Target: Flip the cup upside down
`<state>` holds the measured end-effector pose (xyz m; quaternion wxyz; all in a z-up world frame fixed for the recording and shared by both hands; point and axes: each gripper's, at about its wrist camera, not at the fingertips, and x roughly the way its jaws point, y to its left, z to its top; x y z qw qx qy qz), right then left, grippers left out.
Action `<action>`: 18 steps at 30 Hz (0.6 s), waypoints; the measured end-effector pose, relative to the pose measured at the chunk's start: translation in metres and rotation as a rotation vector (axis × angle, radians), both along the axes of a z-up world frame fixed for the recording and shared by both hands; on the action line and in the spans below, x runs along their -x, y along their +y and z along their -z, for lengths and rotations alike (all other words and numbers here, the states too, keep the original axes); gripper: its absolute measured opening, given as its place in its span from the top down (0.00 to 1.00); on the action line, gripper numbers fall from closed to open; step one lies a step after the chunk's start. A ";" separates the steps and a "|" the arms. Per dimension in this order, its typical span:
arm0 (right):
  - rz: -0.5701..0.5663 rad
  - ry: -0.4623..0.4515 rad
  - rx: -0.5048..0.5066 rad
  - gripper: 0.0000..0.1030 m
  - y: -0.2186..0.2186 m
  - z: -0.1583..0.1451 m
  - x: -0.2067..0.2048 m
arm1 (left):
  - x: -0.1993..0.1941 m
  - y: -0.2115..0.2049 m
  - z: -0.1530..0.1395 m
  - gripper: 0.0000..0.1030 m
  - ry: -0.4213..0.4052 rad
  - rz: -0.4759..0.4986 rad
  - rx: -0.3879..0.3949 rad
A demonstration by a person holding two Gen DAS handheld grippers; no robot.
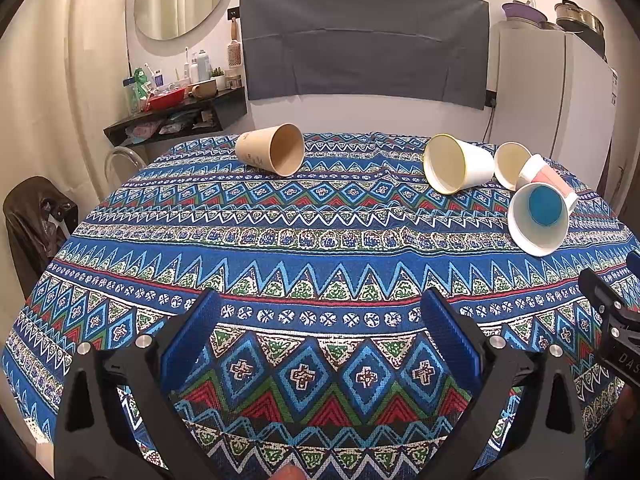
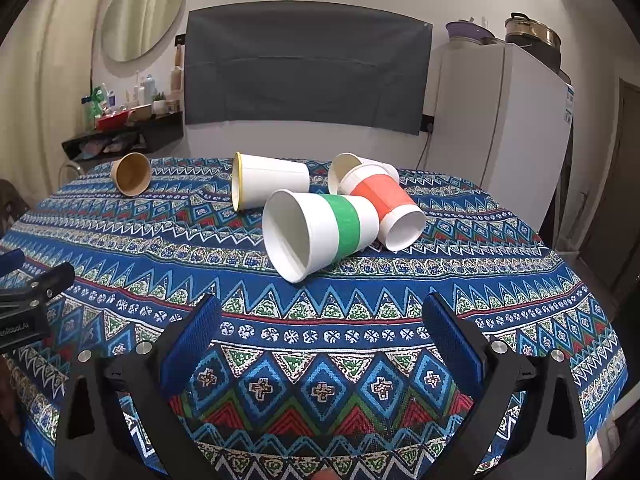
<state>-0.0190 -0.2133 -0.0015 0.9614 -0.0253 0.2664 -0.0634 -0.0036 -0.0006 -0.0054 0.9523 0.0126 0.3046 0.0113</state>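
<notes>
Several paper cups lie on their sides on the patterned tablecloth (image 1: 320, 240). A brown cup (image 1: 270, 150) lies far left, also in the right wrist view (image 2: 131, 174). A yellow-rimmed white cup (image 2: 270, 186), a green-banded cup (image 2: 320, 232), an orange-banded cup (image 2: 386, 206) and a plain white cup (image 2: 346, 168) cluster together. In the left wrist view the cluster is at the right, the nearest cup (image 1: 538, 220) showing a blue bottom. My left gripper (image 1: 320, 320) is open and empty above the cloth. My right gripper (image 2: 320, 324) is open and empty, just short of the green-banded cup.
A white fridge (image 2: 500, 140) stands behind the table at the right with pots on top. A dark shelf (image 1: 176, 116) with toiletries hangs at the back left. A dark chair (image 1: 36, 224) stands left of the table. A grey cloth (image 1: 360, 40) covers the wall.
</notes>
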 end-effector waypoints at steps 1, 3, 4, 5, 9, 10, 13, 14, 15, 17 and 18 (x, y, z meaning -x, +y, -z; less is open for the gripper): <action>0.001 0.002 -0.004 0.07 -0.001 0.000 0.000 | 0.000 0.000 0.000 0.05 -0.001 0.000 0.001; 0.001 0.005 -0.010 0.07 -0.002 0.001 -0.001 | 0.000 0.000 0.000 0.05 -0.002 0.000 0.002; 0.000 0.008 -0.011 0.07 -0.002 0.001 -0.001 | 0.000 0.001 0.000 0.05 -0.001 0.001 0.003; -0.001 0.010 -0.012 0.07 -0.002 0.001 -0.002 | 0.000 0.001 0.000 0.05 0.001 0.001 0.004; -0.002 0.019 -0.015 0.07 -0.002 0.002 -0.003 | -0.002 0.002 -0.001 0.05 0.005 0.006 0.009; 0.001 0.021 -0.014 0.07 -0.003 0.002 -0.003 | -0.003 0.002 -0.001 0.05 0.007 0.008 0.010; 0.005 0.026 -0.017 0.07 -0.004 0.002 -0.005 | -0.006 0.002 -0.001 0.05 0.018 0.017 0.014; 0.009 0.026 -0.018 0.07 -0.005 0.002 -0.005 | -0.007 0.002 -0.001 0.05 0.025 0.014 0.012; 0.013 0.026 -0.019 0.07 -0.005 0.001 -0.005 | -0.009 0.002 -0.001 0.05 0.029 0.008 0.009; 0.015 0.029 -0.018 0.07 -0.006 0.000 -0.007 | -0.011 0.002 -0.001 0.05 0.029 0.008 0.012; 0.021 0.029 -0.013 0.07 -0.006 -0.001 -0.008 | -0.011 0.001 -0.002 0.05 0.023 0.007 0.008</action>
